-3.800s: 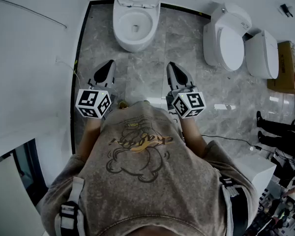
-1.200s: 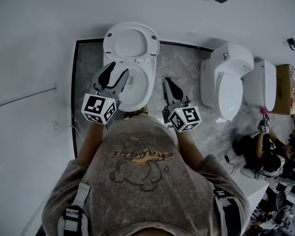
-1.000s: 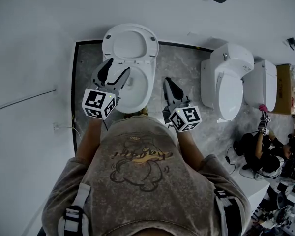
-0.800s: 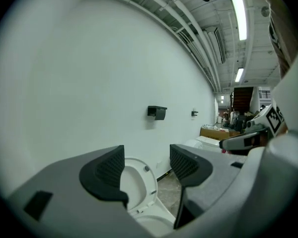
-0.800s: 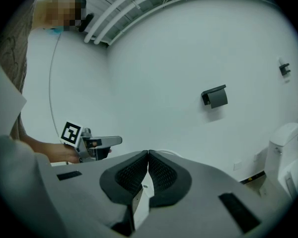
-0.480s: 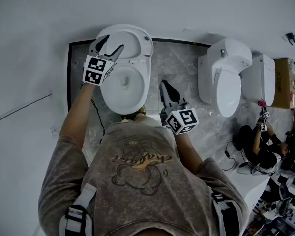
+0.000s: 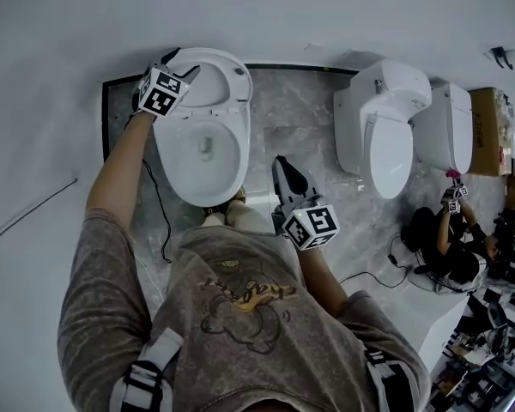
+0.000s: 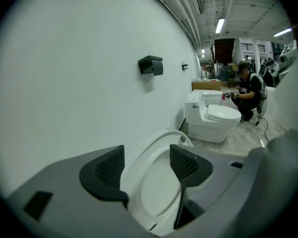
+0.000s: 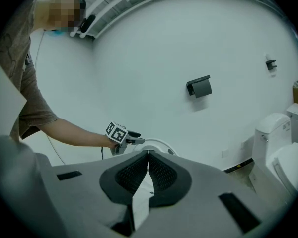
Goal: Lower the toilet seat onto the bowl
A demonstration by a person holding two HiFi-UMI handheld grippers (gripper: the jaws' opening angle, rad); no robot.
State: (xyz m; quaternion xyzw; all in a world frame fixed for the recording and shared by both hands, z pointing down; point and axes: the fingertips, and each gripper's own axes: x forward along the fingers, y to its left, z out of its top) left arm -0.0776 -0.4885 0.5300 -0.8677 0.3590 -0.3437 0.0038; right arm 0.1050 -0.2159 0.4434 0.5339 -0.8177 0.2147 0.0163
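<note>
A white toilet stands against the wall at the left, its bowl [image 7: 202,157] uncovered and its seat [image 7: 216,80] raised against the wall. My left gripper [image 7: 182,61] is at the top left edge of the raised seat. In the left gripper view my left gripper [image 8: 146,155] is open and the seat's rim [image 8: 154,192] runs between its two jaws. My right gripper [image 7: 285,172] hangs over the floor to the right of the bowl, shut on nothing [image 9: 148,155]. The right gripper view also shows the left gripper [image 9: 131,139] at the seat.
Two more white toilets [image 7: 382,131] [image 7: 442,127] stand further right along the wall. A person [image 7: 446,230] crouches on the floor beyond them. A black fixture [image 9: 198,87] hangs on the wall. A thin cable [image 7: 159,221] runs down left of the bowl.
My left gripper has risen from the front of the bowl to the top edge of the raised seat, jaws still open. The right gripper has stayed shut beside the bowl.
</note>
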